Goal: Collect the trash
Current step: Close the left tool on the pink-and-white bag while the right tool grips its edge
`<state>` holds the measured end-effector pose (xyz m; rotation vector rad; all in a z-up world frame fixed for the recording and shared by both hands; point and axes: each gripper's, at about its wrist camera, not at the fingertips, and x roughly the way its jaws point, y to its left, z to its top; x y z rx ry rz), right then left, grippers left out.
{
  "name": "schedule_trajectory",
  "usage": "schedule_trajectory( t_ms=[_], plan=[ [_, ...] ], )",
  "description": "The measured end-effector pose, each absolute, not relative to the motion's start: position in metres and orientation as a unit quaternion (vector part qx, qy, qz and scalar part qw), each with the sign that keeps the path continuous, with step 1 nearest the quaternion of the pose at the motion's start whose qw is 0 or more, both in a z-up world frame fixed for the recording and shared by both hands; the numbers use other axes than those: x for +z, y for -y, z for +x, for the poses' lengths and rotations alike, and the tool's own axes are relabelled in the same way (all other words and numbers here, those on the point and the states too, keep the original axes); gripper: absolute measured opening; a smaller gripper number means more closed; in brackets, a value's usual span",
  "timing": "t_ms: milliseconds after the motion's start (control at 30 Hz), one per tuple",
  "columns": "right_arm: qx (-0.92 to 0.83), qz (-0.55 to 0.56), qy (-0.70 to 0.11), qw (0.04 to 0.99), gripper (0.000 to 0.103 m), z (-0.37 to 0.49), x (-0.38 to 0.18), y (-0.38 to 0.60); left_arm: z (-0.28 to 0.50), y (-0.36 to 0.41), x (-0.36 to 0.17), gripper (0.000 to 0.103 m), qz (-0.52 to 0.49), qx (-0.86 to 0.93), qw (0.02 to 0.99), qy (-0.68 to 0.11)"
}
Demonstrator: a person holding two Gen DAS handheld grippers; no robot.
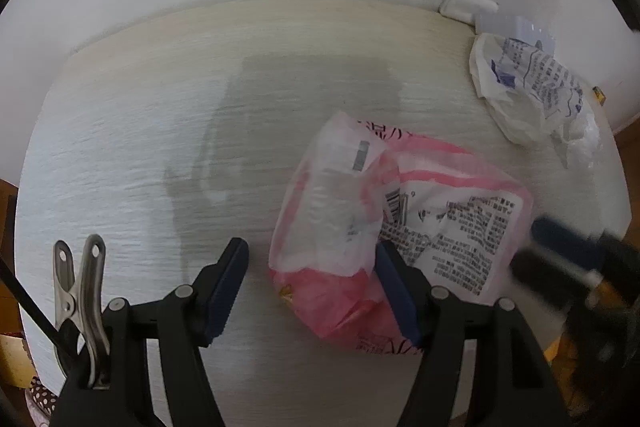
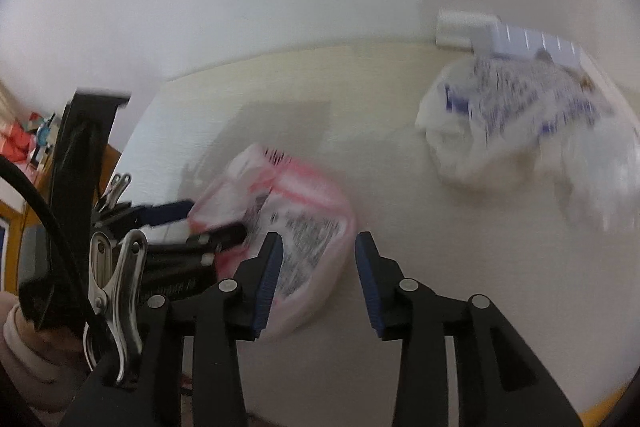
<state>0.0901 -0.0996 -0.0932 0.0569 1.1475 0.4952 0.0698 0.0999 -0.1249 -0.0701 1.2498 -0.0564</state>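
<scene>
Right view is blurry. Pink crinkly plastic wrapper [image 1: 384, 227] lies on pale worktop [image 1: 160, 131]. Left tool [image 1: 312, 291] points down, jaws apart, wrapper partly between. Right tool [image 2: 318, 283] apart, w/ nothing gripped.

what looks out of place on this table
Two crumpled wrappers lie loose on the table: a pink plastic bag near the front and a white bag with blue print by the wall. Nothing looks spilled or broken.
</scene>
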Motion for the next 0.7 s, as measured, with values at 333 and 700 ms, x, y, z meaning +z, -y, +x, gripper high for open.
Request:
schedule_trajectory(
  t_ms=[333,700],
  plan=[
    [0.198,-0.021,-0.559,0.804,0.039,0.077,-0.125,0.079,0.056,-0.114,-0.123,0.070,-0.018,-0.087,0.803,-0.590],
    [0.177,0.016,-0.565,0.806,0.039,0.077,-0.136,0.089,0.065,-0.110,-0.136,0.103,-0.007,-0.082,0.777,-0.624]
  ],
)
